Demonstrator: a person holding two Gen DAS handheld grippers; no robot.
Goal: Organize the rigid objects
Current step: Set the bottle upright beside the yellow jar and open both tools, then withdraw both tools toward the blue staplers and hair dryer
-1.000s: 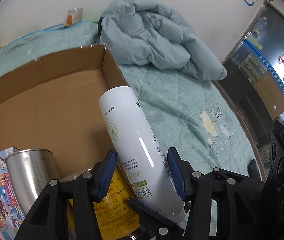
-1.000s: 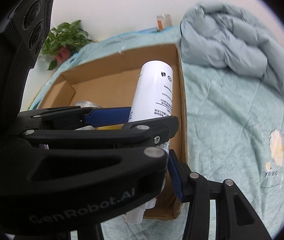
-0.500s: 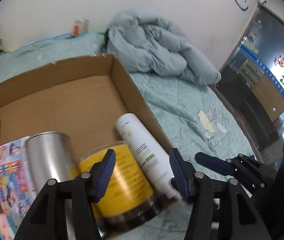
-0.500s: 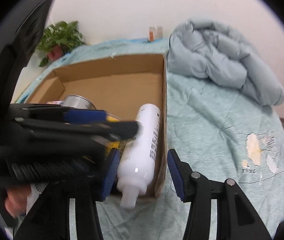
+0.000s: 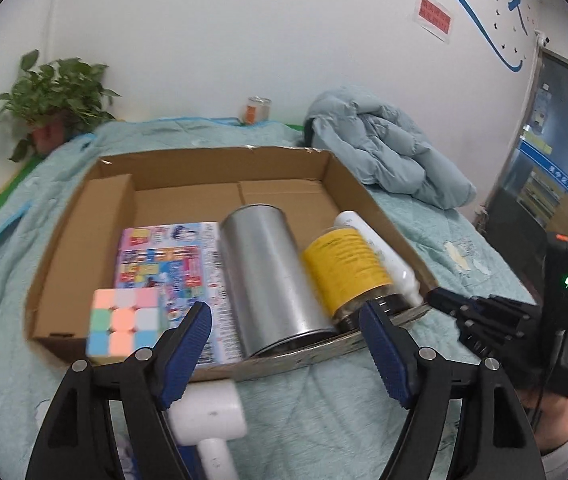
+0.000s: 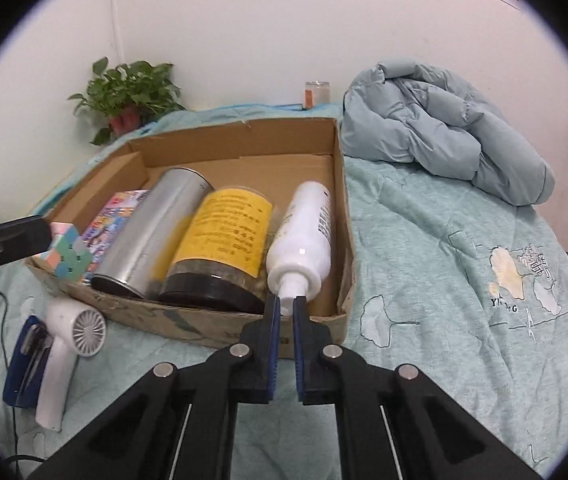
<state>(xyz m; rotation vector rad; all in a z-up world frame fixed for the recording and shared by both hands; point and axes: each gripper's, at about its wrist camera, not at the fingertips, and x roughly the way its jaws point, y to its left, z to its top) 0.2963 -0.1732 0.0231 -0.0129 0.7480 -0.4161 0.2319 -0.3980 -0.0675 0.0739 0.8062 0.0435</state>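
An open cardboard box (image 5: 72, 240) (image 6: 336, 184) lies on the bed. Inside lie a colourful packet (image 5: 168, 252), a silver can (image 5: 268, 276) (image 6: 152, 232), a yellow-labelled jar (image 5: 344, 264) (image 6: 224, 236) and a white bottle (image 6: 304, 244) (image 5: 380, 252) along the right wall. A pastel puzzle cube (image 5: 122, 322) (image 6: 69, 258) sits at the box's front left corner. My left gripper (image 5: 284, 312) hangs before the box, its jaws opening with nothing between them. My right gripper (image 6: 287, 304) (image 5: 436, 298) is shut and empty, just in front of the bottle's nozzle.
A white handheld fan (image 6: 80, 332) (image 5: 208, 408) and a blue stapler (image 6: 26, 364) lie on the teal bedspread (image 6: 444, 280) in front of the box. A bundled grey-blue duvet (image 6: 444, 120) is at the back right. A potted plant (image 6: 128, 92) and a candle jar (image 6: 317, 94) stand by the wall.
The left gripper let go of the white bottle, which now lies in the box, then drew back and widened. The right gripper's jaws came together and it backed off slightly.
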